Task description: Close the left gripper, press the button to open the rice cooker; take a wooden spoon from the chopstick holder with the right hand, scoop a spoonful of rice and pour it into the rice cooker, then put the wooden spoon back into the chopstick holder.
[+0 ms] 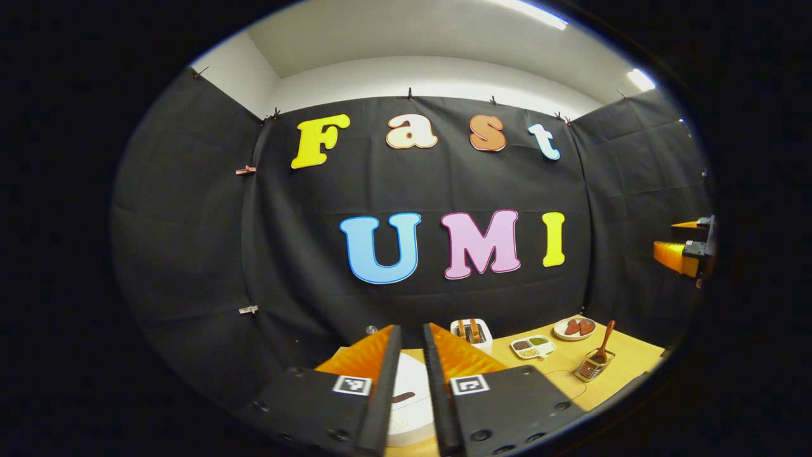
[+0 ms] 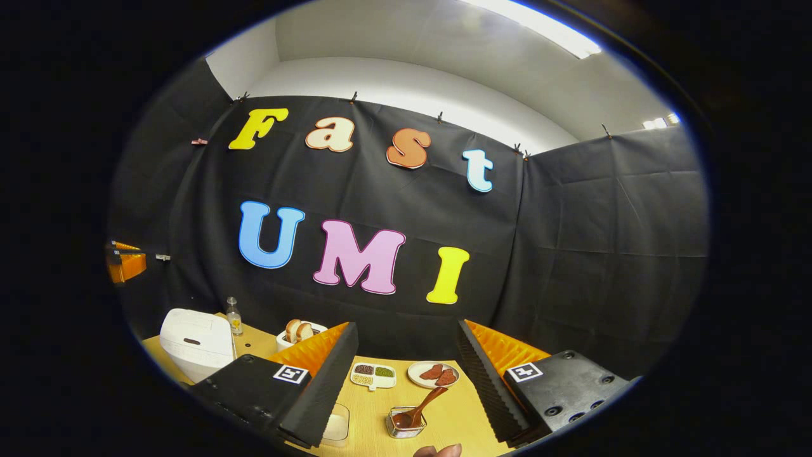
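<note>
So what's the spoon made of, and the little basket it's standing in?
The spoon looks like wood: brown, smooth, with a slight sheen. Its holder looks like metal wire mesh, since it glints silver and you can see through it. The table seems to be pale wood, or a wood-look laminate.

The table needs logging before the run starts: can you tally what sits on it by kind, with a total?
Rice cooker: 1
Bottle: 1
Toaster with bread: 1
Divided grain dish: 1
Plate of food: 1
Chopstick holder: 1
Wooden spoon: 1
Clear container: 1
Total: 8
</note>
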Demonstrator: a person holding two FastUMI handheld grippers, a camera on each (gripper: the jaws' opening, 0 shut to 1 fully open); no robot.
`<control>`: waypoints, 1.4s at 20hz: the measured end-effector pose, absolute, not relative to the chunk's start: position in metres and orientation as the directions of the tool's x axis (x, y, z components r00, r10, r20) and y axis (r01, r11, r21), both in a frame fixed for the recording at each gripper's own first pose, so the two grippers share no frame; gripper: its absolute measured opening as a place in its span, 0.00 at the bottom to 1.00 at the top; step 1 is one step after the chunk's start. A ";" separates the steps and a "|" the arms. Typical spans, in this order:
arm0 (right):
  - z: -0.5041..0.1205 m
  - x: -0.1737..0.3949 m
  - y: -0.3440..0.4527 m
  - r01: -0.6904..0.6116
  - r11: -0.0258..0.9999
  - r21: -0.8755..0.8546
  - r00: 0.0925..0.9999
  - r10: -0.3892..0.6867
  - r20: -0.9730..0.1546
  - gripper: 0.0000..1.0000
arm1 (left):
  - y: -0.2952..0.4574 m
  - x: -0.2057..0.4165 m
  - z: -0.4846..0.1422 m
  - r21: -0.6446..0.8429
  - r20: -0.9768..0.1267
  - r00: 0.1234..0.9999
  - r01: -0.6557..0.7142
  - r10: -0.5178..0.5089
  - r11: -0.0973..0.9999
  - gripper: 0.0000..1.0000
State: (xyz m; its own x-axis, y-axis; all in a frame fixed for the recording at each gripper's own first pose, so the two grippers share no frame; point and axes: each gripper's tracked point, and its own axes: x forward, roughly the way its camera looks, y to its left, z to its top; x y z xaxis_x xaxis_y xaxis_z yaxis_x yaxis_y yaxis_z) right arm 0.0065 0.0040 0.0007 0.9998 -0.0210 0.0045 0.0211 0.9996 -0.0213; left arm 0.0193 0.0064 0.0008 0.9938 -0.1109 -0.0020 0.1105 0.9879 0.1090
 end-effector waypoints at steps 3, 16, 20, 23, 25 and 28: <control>0.001 0.006 0.004 0.023 1.000 -0.013 1.000 -0.023 0.008 0.97 | 0.003 0.035 -0.018 0.138 -0.086 0.976 0.212 -0.202 0.968 0.11; -0.013 -0.003 -0.022 0.083 0.996 -0.026 0.996 -0.083 -0.017 0.97 | 0.013 0.101 -0.172 -0.054 -0.730 0.441 0.724 -0.523 0.687 0.06; -0.016 -0.007 -0.026 0.103 0.994 -0.033 0.994 -0.104 -0.020 0.98 | 0.014 0.119 -0.203 -0.079 -0.803 0.341 0.752 -0.489 0.654 0.03; -0.019 -0.012 -0.030 0.122 0.991 -0.059 0.992 -0.123 -0.022 0.97 | 0.018 0.127 -0.220 -0.073 -0.842 0.299 0.763 -0.450 0.643 0.06; -0.018 -0.015 -0.031 0.130 0.988 -0.079 0.991 -0.132 -0.020 0.97 | 0.018 0.130 -0.228 -0.056 -0.858 0.281 0.781 -0.430 0.622 0.06; -0.022 -0.017 -0.034 0.146 0.986 -0.078 0.989 -0.148 -0.029 0.98 | 0.019 0.130 -0.235 -0.033 -0.878 0.262 0.802 -0.401 0.597 0.06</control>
State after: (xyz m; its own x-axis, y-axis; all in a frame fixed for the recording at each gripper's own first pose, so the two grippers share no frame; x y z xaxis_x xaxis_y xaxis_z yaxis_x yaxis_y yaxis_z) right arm -0.0170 -0.0343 -0.0218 0.9885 -0.1483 -0.0291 0.1457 0.9863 -0.0778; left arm 0.1296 0.0194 -0.2354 0.2622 -0.4012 -0.8777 0.8017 0.5968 -0.0332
